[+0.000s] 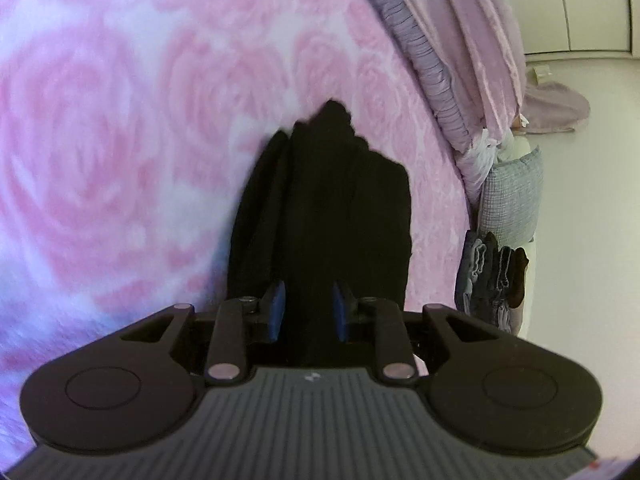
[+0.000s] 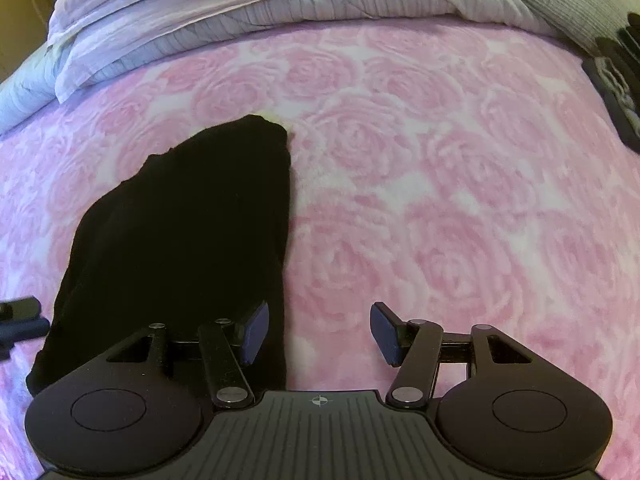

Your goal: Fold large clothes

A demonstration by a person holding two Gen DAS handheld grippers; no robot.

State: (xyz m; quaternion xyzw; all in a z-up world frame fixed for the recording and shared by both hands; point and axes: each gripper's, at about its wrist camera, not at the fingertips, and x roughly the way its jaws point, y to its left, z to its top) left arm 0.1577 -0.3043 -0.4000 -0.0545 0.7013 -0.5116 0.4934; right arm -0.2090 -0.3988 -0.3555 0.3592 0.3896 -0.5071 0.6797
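A black garment (image 1: 320,200) lies bunched in long folds on a pink rose-patterned blanket (image 1: 100,140). In the left wrist view my left gripper (image 1: 308,310) is shut on the garment's near end, with black cloth filling the gap between the blue pads (image 1: 276,312). In the right wrist view the same black garment (image 2: 180,232) stretches away to the left of centre on the blanket (image 2: 440,200). My right gripper (image 2: 320,332) stands open just right of the garment's edge, with only blanket between its fingers; its left pad (image 2: 256,332) overlaps the cloth's edge.
Folded lilac and white bedding (image 2: 240,12) is piled along the far side of the bed. A stack of folded dark clothes (image 1: 492,280) sits by a checked pillow (image 1: 512,196) at the bed's edge. Part of the other gripper (image 2: 20,320) shows at far left.
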